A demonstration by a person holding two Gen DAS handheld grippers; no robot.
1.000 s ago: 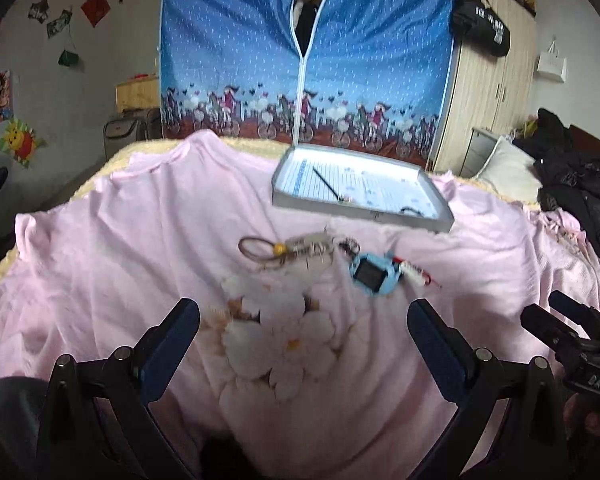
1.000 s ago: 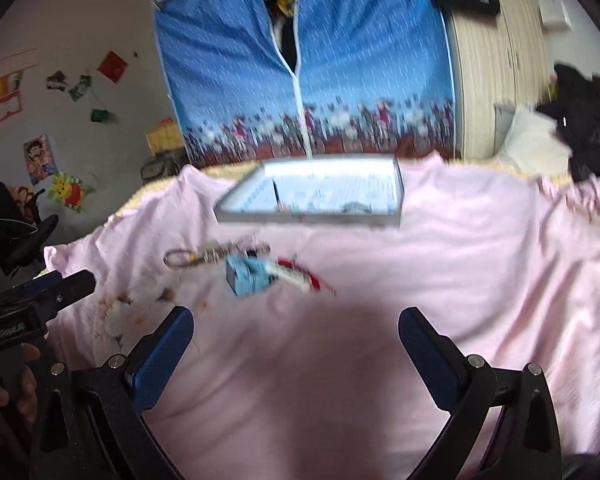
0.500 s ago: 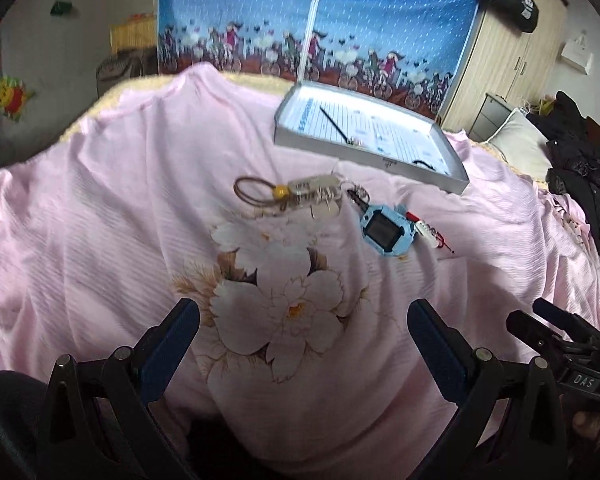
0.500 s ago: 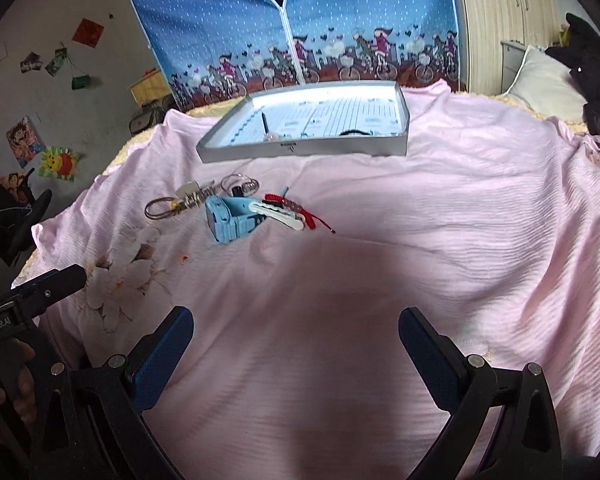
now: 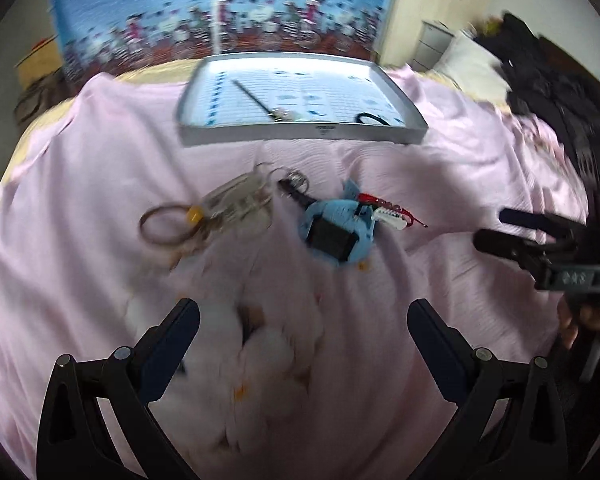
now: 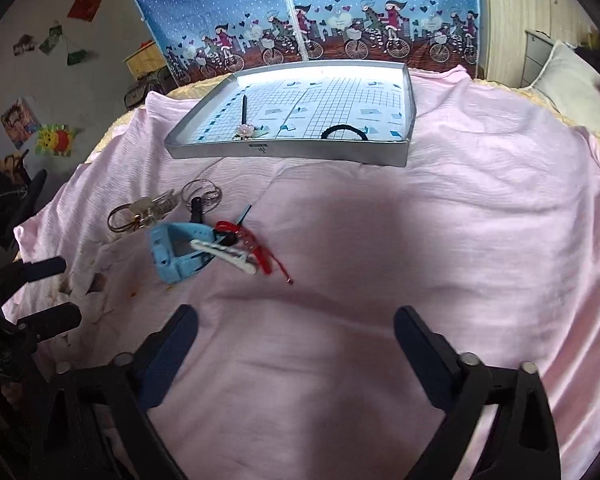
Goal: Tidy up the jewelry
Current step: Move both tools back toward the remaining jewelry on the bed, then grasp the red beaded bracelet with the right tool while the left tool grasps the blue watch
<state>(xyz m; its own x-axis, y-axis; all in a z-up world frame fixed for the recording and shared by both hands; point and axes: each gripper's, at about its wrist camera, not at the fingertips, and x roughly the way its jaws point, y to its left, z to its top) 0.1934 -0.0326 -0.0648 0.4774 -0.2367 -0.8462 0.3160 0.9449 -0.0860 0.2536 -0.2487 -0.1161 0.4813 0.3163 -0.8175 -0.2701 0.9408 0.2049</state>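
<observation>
Lying beyond open tongs (image 6: 296, 330) — jewelry (image 6: 220, 246)

Black plastic gripper frames, silver screws, blue-padded fingers (image 6: 168, 360) on both tools.

Motion blur smeared the whole left-wrist picture, so the key bunch (image 5: 216, 212) at centre left lost its detail. In the right-wrist picture the blue watch (image 6: 180, 254) hid part of the white hair clip (image 6: 228, 256), and the left edge cut off the left gripper (image 6: 40, 292).

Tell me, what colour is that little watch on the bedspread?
Light blue watch with a dark screen; the right wrist view shows it best.
</observation>
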